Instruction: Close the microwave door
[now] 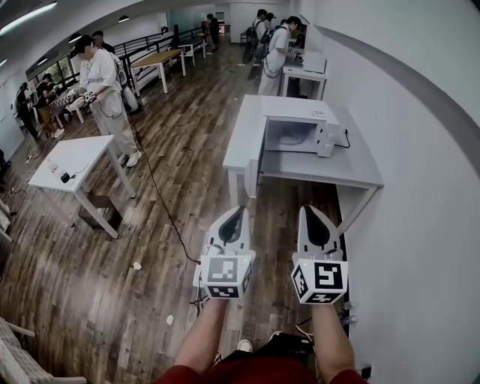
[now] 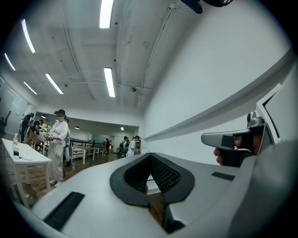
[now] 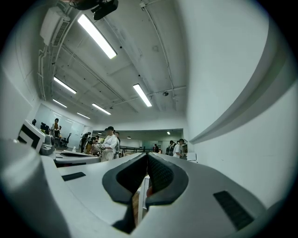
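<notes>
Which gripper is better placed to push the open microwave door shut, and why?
Probably the left gripper: it lines up with the open door, which juts from the microwave on that side. The right gripper faces the control-panel side. Both are shut, empty and well short of the table.

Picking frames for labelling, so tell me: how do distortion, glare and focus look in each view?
Head view: fisheye curves the walls, lighting even, the white box-shaped microwave small but sharp. Left gripper view: black vignetted corners, the long ceiling strip lights blown out. Right gripper view: same vignette and blown-out strip lights.
</notes>
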